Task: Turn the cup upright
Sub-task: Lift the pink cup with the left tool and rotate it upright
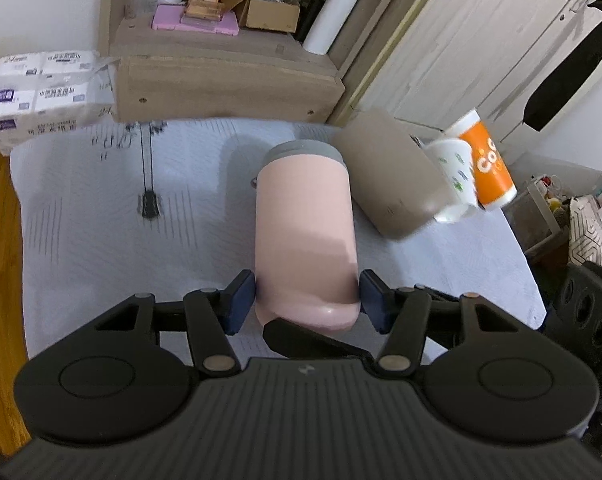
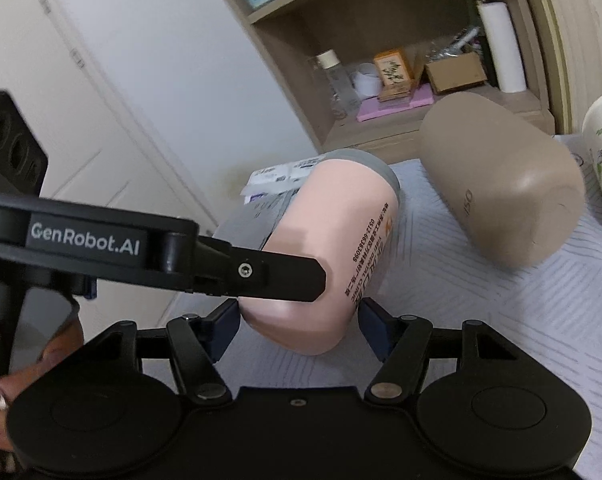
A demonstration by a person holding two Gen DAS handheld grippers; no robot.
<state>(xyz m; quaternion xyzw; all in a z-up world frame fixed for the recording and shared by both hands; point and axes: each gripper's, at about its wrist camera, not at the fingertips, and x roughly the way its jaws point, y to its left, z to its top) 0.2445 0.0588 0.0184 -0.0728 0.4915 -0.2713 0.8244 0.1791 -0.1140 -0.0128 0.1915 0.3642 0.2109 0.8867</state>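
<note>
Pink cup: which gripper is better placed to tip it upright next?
Left, probably. The left gripper presses its pads on both sides of the pink cup near its base; the gray lid points away. The right gripper brackets the same end, contact unclear.

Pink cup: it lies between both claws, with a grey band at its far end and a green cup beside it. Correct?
Not quite. The neighbour beside the pink cup is a brown cup, not green, as both wrist views show. The rest holds: the left claw and the right claw each bracket the pink cup, and its far end carries a grey band.
</note>
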